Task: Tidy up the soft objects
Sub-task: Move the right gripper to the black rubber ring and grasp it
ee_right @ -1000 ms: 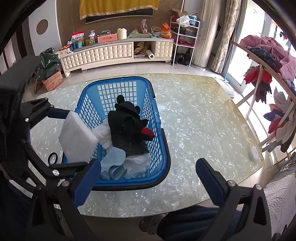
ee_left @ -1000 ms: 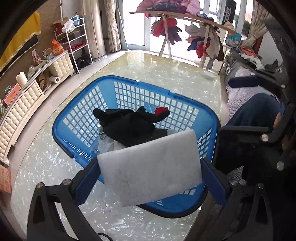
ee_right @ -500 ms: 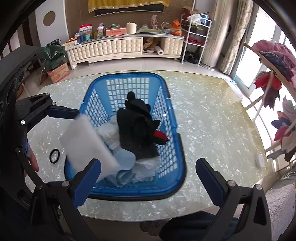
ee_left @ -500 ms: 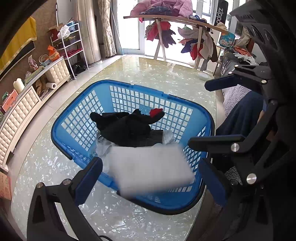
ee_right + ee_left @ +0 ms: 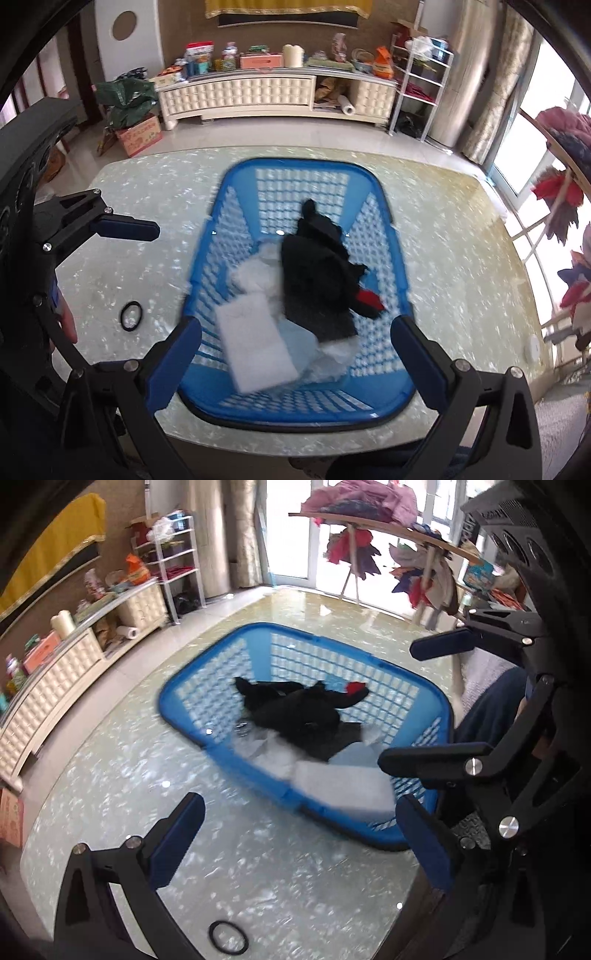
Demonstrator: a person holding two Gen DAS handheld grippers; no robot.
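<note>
A blue plastic basket (image 5: 413,686) (image 5: 391,236) stands on the glossy marbled table. In it lie a black plush toy with a red tip (image 5: 299,709) (image 5: 317,269), pale cloths and a white foam pad (image 5: 340,786) (image 5: 255,350) at the near end. My left gripper (image 5: 303,838) is open and empty, in front of the basket; it also shows at the left of the right wrist view (image 5: 125,229). My right gripper (image 5: 295,362) is open and empty over the basket's near end; its fingers (image 5: 439,644) show at the right of the left wrist view.
A black rubber ring (image 5: 228,937) (image 5: 131,315) lies on the table (image 5: 110,775) left of the basket. A white round disc (image 5: 532,349) sits near the table's right edge. A cream sideboard (image 5: 258,96) and a laden clothes rack (image 5: 388,535) stand beyond.
My left gripper opened and let go of the white foam pad, which dropped into the basket's near end. The left gripper drew back from the basket. The right gripper moved over the basket.
</note>
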